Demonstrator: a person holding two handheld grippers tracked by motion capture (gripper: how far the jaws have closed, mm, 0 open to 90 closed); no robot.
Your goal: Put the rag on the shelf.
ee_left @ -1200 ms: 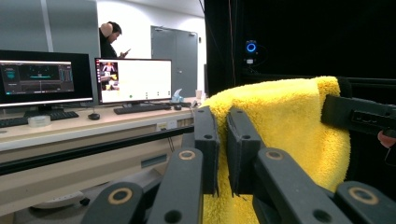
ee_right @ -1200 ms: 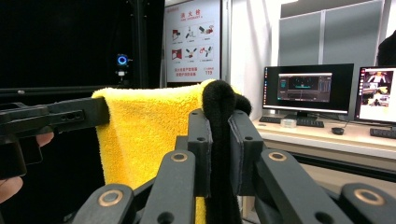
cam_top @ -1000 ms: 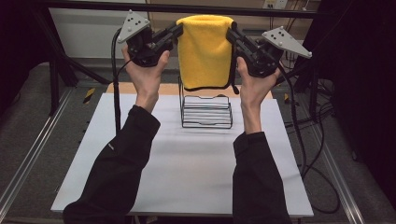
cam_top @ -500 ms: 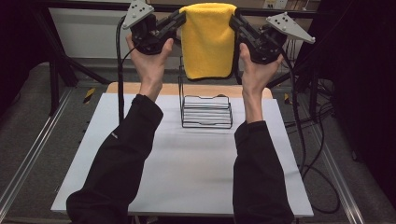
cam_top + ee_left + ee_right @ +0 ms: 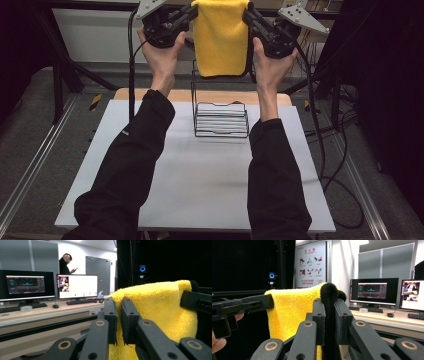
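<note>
White table [image 5: 200,195] on a wooden board, grey floor either side, metal rails along both flanks; dark curtain right and left. Cables [image 5: 325,150] trail off the table's right edge. Beyond the far edge, seen from the gripper views: a desk with monitors [image 5: 77,286], keyboard, tape roll, a person standing at the back wall, and a poster [image 5: 310,263] with red pictograms.

Wire rack [image 5: 220,117] stands near the table's far edge, midway between the forearms; its tall back loop rises behind a low ribbed basket. It sits directly below the towel, apart from it.

Yellow towel [image 5: 221,37] held up in the air above the rack, stretched between both grippers. Top edge runs level, left to right across the high view; long axis hangs straight down, lower hem just over the rack's top loop. A dark trim strip shows at the right-hand corner.

Left gripper [image 5: 189,12]: jaws narrow, pinching the towel's upper left corner; yellow pile shows between the pads [image 5: 129,315].

Right gripper [image 5: 251,15]: jaws narrow, clamped on the upper right corner, black trim between the pads [image 5: 342,315].
</note>
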